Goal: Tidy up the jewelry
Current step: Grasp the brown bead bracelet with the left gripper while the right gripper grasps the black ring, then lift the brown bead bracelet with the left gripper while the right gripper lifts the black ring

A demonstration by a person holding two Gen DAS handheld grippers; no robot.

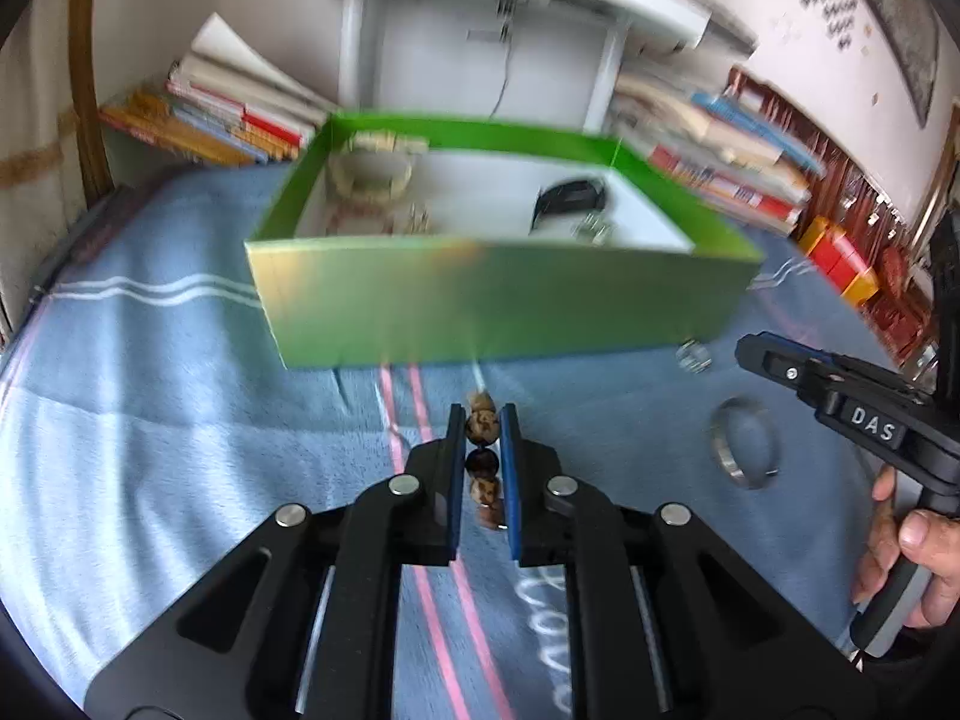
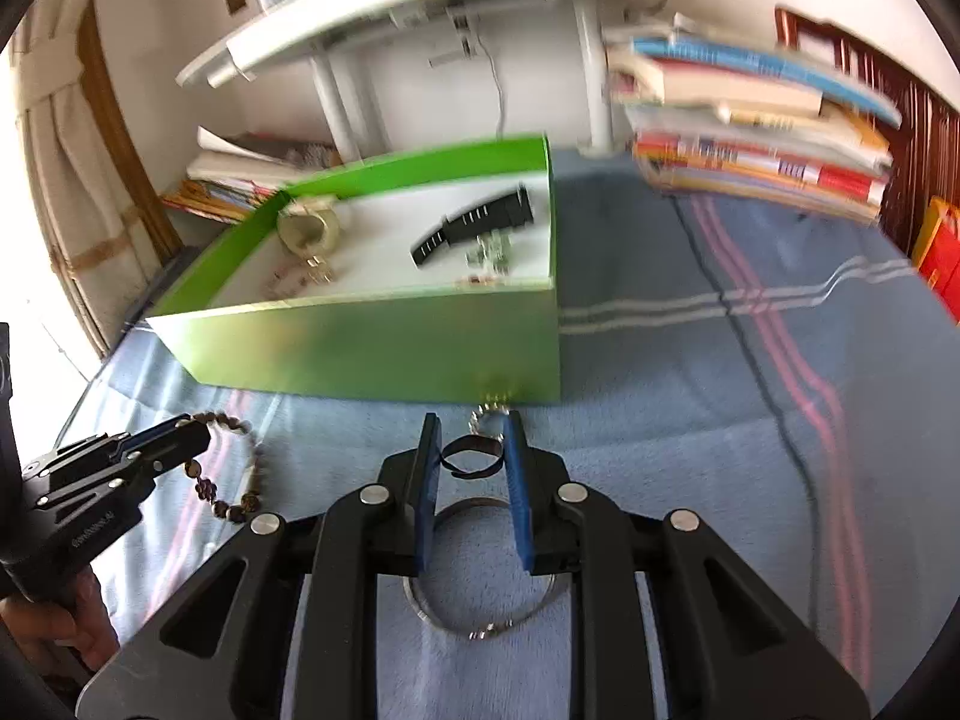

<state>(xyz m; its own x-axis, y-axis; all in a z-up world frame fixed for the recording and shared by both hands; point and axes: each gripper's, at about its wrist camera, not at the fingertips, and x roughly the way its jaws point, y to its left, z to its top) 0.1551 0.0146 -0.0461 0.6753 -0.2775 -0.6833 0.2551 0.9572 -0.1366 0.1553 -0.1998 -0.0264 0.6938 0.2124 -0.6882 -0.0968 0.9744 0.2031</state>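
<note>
My left gripper (image 1: pixel 483 420) is shut on a brown bead bracelet (image 1: pixel 483 427), held just above the blue blanket in front of the green box (image 1: pixel 480 294). The bracelet hangs from it in the right wrist view (image 2: pixel 240 480). My right gripper (image 2: pixel 471 432) is shut on a small dark ring with a dangling charm (image 2: pixel 474 456), near the box's front wall (image 2: pixel 384 348). A silver bangle (image 2: pixel 480 600) lies on the blanket under the right gripper; it also shows in the left wrist view (image 1: pixel 744 444). The box holds a cream bangle (image 1: pixel 369 171), a black band (image 1: pixel 567 198) and small pieces.
A blue striped blanket (image 1: pixel 150 420) covers the surface. Stacks of books (image 2: pixel 756 138) lie behind the box at right and others at left (image 1: pixel 228 114). A white table leg (image 1: pixel 360 30) stands behind. A small clear piece (image 1: pixel 693 357) lies by the box's right corner.
</note>
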